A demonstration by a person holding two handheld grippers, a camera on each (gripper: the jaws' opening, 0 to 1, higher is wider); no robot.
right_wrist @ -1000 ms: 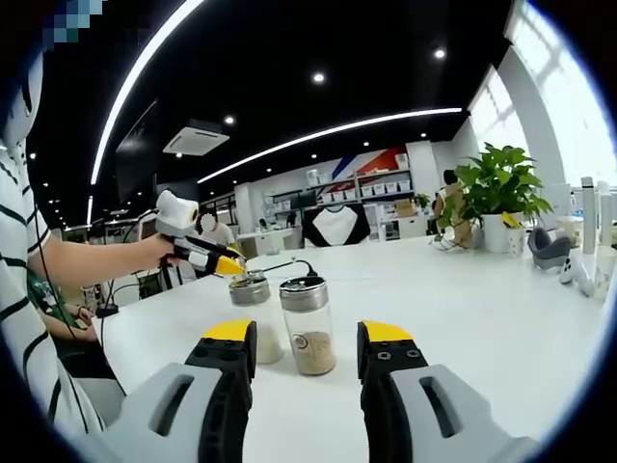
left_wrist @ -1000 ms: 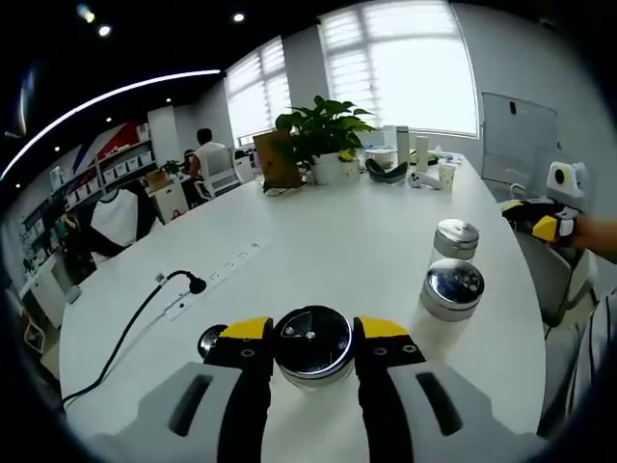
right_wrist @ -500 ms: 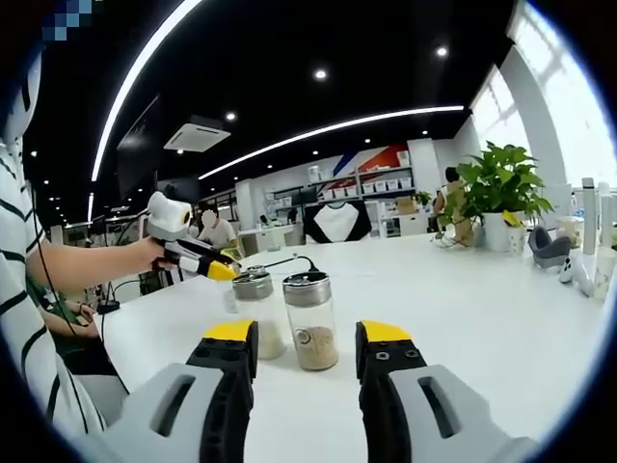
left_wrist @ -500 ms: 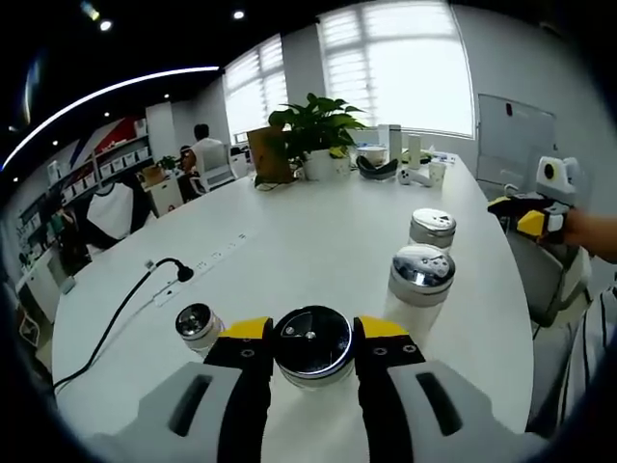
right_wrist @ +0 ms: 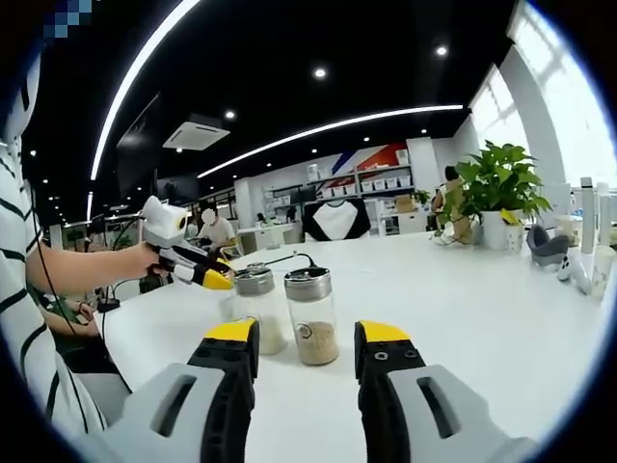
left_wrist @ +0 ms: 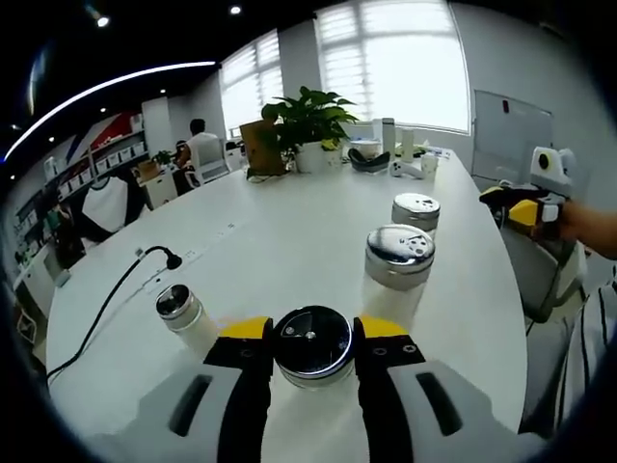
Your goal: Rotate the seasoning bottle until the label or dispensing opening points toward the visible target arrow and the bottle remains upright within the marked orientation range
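Now left gripper (left_wrist: 309,330) grips upright bottle (left_wrist: 309,347); right gripper (right_wrist: 306,334) open.

White table (left_wrist: 289,241) carries seasoning bottles (left_wrist: 398,275), cable (left_wrist: 116,304), potted plant (left_wrist: 304,130).

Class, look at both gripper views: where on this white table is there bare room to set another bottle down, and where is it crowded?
Free: the table between the black cable and the potted plant, and right of the seasoning bottle. Crowded: near the left gripper, shut on a metal-lidded jar, among three shakers.
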